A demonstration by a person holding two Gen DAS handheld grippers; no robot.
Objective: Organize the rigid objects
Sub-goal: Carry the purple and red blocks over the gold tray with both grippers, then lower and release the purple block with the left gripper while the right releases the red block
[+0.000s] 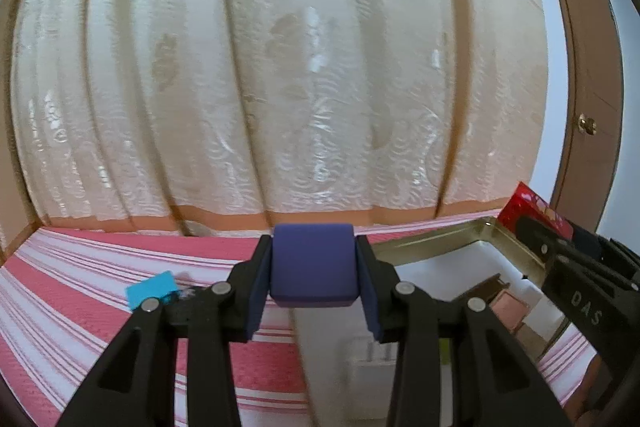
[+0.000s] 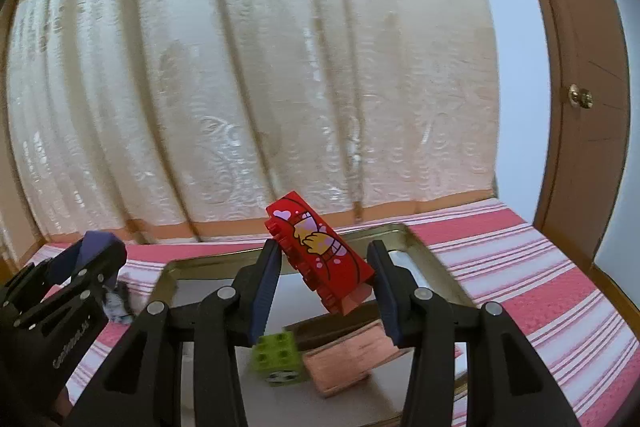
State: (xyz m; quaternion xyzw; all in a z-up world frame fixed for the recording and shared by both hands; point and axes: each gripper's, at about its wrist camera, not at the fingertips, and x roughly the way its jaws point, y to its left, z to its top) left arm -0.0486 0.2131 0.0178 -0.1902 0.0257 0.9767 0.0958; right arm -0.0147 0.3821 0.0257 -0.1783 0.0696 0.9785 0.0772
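Left claw (image 1: 313, 269) clenching dark blue block (image 1: 312, 263) between both pads, hovering above pink striped cloth (image 1: 100, 287) on table, just left of metal tray (image 1: 432, 239). Right claw (image 2: 324, 275) gripping red printed brick (image 2: 320, 255), tilted, lifted over tray interior. Green studded brick (image 2: 276, 357) and pinkish wooden block (image 2: 344, 359) lying inside tray, near side, touching. Cyan piece (image 1: 150, 289) sitting on cloth, left of left claw. Cream curtain (image 1: 280, 67) hanging at far side
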